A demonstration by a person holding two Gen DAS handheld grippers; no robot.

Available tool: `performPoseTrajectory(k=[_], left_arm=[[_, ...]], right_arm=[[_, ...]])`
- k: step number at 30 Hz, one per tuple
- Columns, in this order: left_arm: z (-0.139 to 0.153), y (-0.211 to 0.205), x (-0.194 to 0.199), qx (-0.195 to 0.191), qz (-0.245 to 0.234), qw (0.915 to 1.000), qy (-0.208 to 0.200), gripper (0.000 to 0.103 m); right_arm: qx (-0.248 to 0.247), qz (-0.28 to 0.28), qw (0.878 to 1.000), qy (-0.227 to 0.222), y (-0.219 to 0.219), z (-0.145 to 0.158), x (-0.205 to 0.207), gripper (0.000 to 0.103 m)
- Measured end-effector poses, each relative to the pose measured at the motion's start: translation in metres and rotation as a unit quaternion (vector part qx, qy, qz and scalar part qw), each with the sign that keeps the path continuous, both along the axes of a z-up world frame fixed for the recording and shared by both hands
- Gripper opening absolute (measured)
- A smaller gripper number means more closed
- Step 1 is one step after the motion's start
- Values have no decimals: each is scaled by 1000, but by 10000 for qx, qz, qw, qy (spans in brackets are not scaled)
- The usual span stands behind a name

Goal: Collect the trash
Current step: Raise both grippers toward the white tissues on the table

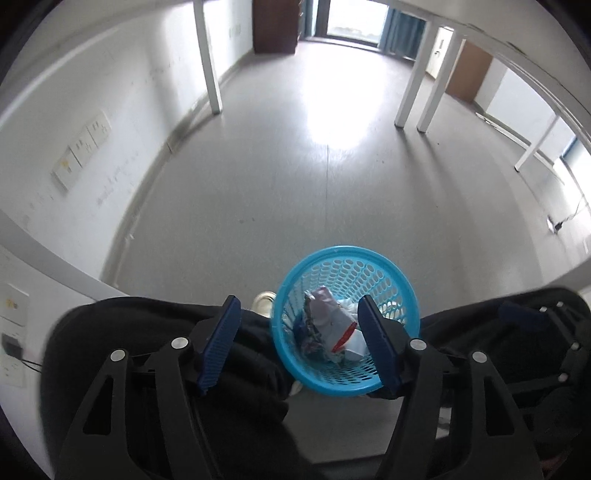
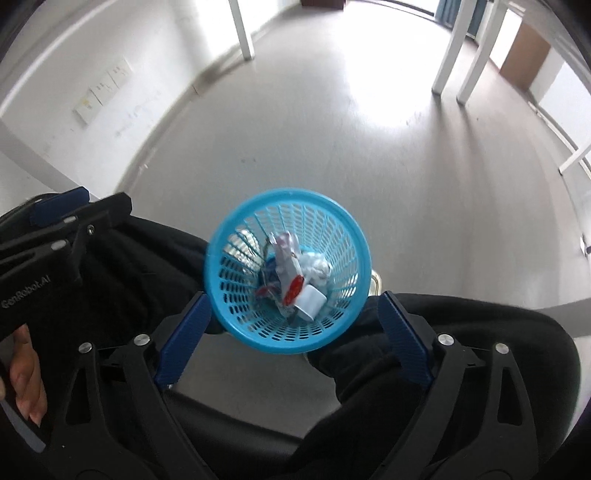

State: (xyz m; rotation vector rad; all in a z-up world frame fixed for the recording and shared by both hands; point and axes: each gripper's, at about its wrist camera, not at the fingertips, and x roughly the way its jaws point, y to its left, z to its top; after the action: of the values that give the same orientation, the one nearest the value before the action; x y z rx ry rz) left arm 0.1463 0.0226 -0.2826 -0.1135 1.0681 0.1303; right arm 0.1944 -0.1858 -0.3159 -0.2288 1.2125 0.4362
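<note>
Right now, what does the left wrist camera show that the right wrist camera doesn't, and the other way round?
Only the left wrist view shows the window with blue curtains at the far end of the room, and wall sockets with a plugged-in cable close by on the wall.

Only the right wrist view shows a bare hand holding the left gripper's handle, which is printed GenRobot.AI.

Both show the blue basket on the floor with wrappers inside, white table legs, and both grippers open.
</note>
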Motion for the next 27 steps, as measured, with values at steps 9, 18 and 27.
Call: performPoseTrajectory(k=[9, 18, 27], left_arm=[[55, -8, -56, 269, -72, 9986, -439, 75], [125, -7, -114, 471, -139, 9900, -1319, 88], [191, 10, -135, 384, -97, 9767, -2110, 97]], right_arm=[[176, 146, 9989, -402, -22, 56, -48, 91], [706, 405, 9895, -1193, -46, 117, -102, 94], [1527, 579, 9665, -1981, -45, 214, -139, 94]])
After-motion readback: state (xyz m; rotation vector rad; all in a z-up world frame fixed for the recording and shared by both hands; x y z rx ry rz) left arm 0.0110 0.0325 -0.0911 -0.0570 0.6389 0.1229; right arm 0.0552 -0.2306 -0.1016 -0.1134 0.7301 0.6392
